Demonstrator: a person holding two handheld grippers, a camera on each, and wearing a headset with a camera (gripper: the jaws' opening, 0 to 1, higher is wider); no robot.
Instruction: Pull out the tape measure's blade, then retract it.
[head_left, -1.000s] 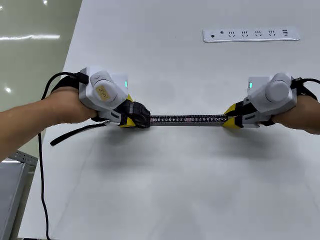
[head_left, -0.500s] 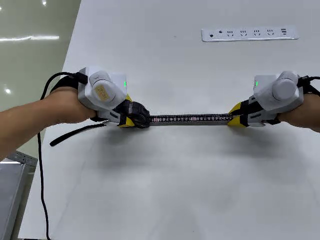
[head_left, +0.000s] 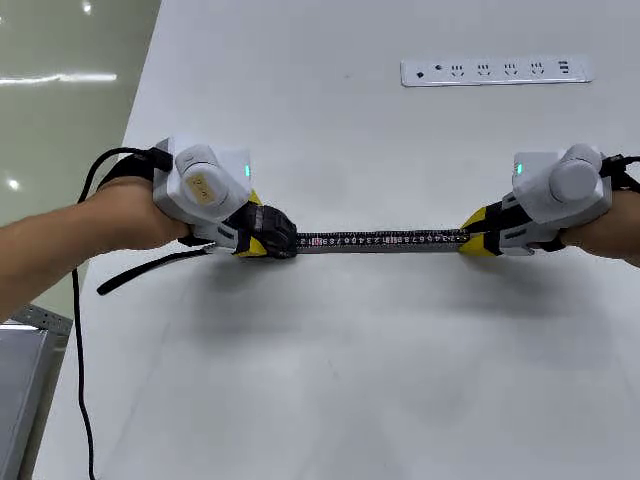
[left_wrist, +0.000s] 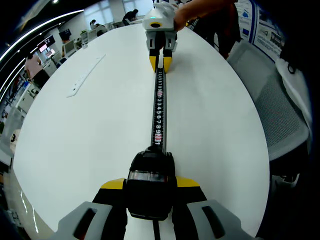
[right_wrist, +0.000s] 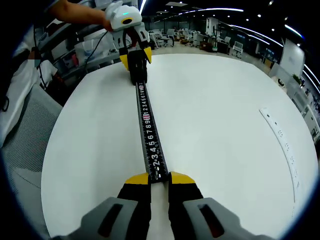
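While the blade (head_left: 380, 239) of a black-and-yellow tape measure (head_left: 276, 230) stretches in a straight line low along the white counter (head_left: 350, 380), the job appears to stand near its midpoint. The pull-out looks done or close to it, with numerals past twenty on show in the left gripper view. The retraction is not yet begun. The left tongs (head_left: 256, 237) pinch the tape measure's body on the person's left. The right tongs (head_left: 474, 241) are pressed together on the blade's tip, well apart from that body. Whether the blade touches the counter cannot be told.

By count there is one tape measure with one blade, and two tongs, each gripped in a hand. One white power strip (head_left: 495, 70) lies at the far side, and one black cable (head_left: 76, 320) trails off the near left edge.
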